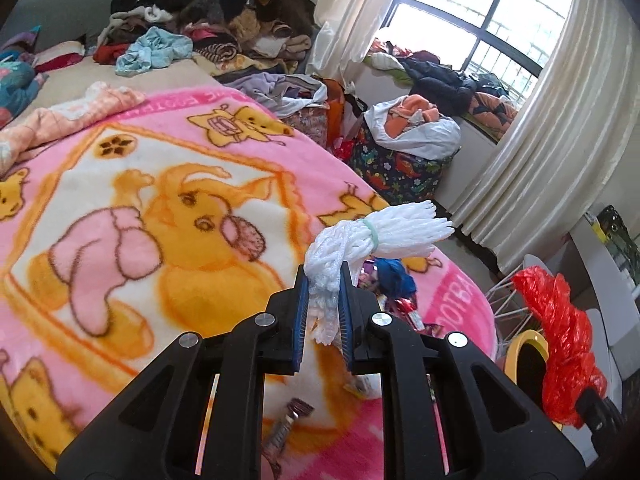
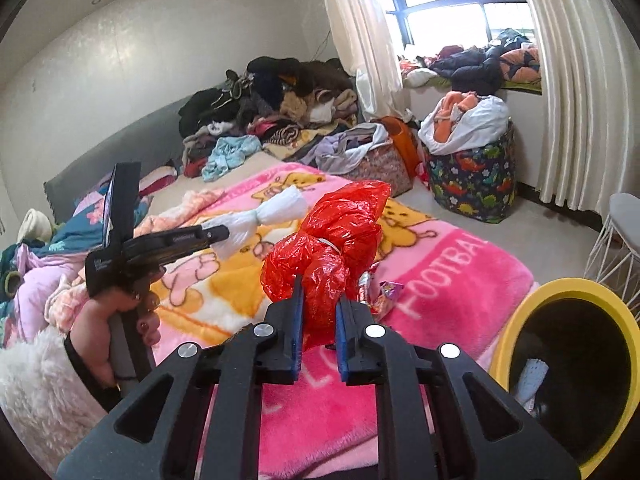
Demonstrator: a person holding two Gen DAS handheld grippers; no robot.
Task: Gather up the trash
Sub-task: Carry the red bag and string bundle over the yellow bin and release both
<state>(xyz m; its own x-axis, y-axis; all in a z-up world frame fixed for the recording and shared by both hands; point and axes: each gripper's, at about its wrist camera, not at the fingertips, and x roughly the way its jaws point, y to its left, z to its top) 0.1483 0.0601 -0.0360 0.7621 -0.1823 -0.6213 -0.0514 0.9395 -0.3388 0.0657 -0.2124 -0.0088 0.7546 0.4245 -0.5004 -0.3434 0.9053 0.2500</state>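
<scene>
My left gripper (image 1: 325, 280) is shut on a white foam net bundle (image 1: 372, 236) tied with a pale green band, held above the pink cartoon blanket (image 1: 140, 216). My right gripper (image 2: 319, 292) is shut on a crumpled red plastic bag (image 2: 332, 232), also lifted over the bed. In the right wrist view the left gripper (image 2: 224, 233) and its white foam net bundle (image 2: 276, 210) show at the left, held by a hand (image 2: 116, 312). In the left wrist view the red plastic bag (image 1: 560, 332) shows at the right. A yellow-rimmed bin (image 2: 572, 364) stands by the bed's corner.
Small wrappers (image 1: 400, 300) lie on the blanket near its foot, and one more wrapper (image 1: 288, 424) sits under my left gripper. Clothes are piled at the bed's far end (image 2: 280, 100). A dinosaur-print hamper (image 2: 472, 168) stands by the window. A white wire chair (image 2: 616, 240) is at the right.
</scene>
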